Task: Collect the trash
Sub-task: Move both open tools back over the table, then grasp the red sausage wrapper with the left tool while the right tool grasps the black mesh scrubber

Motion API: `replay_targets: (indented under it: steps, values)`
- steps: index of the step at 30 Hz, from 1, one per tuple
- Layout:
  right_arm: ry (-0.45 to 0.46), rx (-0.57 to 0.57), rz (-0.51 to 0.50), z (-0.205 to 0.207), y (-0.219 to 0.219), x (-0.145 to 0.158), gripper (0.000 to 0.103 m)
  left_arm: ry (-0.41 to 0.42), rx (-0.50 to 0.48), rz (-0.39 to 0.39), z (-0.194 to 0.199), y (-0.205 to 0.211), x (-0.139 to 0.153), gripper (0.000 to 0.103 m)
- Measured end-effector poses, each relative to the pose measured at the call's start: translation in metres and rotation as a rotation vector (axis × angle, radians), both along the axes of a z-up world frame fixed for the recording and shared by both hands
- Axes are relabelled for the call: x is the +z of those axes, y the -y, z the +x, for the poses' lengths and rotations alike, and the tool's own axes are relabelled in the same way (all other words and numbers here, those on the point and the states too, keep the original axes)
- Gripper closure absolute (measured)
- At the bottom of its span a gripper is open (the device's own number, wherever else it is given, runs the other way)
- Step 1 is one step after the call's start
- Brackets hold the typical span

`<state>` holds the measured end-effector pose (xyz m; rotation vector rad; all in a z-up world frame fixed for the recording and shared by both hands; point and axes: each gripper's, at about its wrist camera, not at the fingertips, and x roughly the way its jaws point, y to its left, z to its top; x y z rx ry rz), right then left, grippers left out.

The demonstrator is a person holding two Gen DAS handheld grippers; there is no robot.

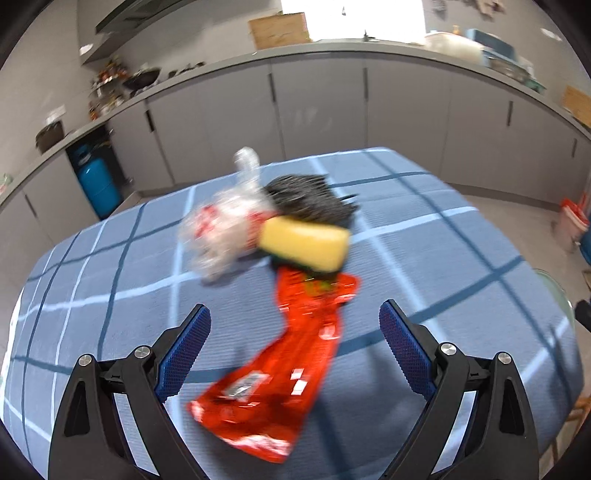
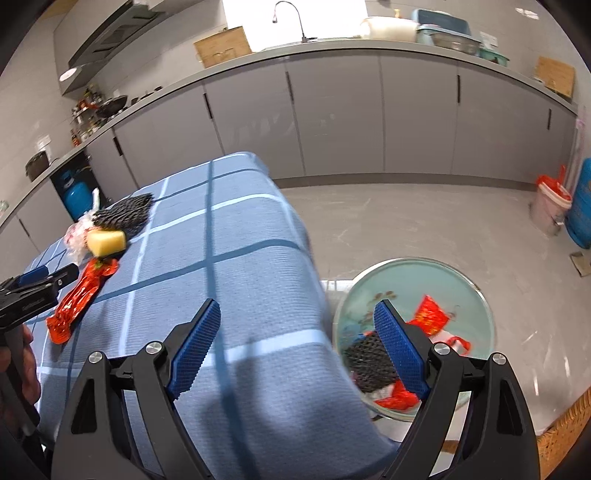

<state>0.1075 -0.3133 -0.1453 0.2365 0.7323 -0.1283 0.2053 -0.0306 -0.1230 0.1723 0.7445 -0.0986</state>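
A red snack wrapper (image 1: 284,369) lies on the blue checked tablecloth (image 1: 110,332), between the open jaws of my left gripper (image 1: 295,325). Beyond it sit a yellow sponge (image 1: 304,242), a clear plastic bag (image 1: 221,232) and black foam netting (image 1: 310,199). In the right wrist view the same pile shows at the left: wrapper (image 2: 79,295), sponge (image 2: 106,242), netting (image 2: 123,214). My right gripper (image 2: 297,325) is open and empty over the table's right edge. A pale green bin (image 2: 476,295) on the floor holds red wrappers (image 2: 430,314) and black netting (image 2: 369,363).
Grey kitchen cabinets (image 2: 332,122) run along the back under a counter with a sink tap (image 2: 291,18). A blue gas cylinder (image 1: 98,181) stands at the left. A red-lidded bucket (image 2: 550,206) stands on the floor at right. A wicker edge (image 2: 565,432) is at bottom right.
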Motion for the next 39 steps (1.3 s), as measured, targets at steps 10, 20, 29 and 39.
replay_targets:
  steps: [10, 20, 29, 39]
  values:
    - [-0.008, 0.061, -0.027, 0.011, -0.036, 0.004, 0.014, -0.086, -0.018, -0.06, 0.02, -0.012, -0.02, 0.012]
    - [0.02, 0.149, 0.035, 0.063, -0.06, 0.02, 0.014, -0.1, -0.006, -0.087, 0.027, -0.027, -0.022, 0.013]
    - [0.047, 0.323, 0.02, 0.17, -0.14, 0.038, 0.014, -0.006, 0.123, -0.118, 0.032, -0.075, 0.001, 0.012]
    - [-0.103, 0.415, 0.069, 0.255, -0.2, 0.003, 0.032, -0.013, 0.248, -0.126, 0.05, -0.128, -0.004, 0.012]
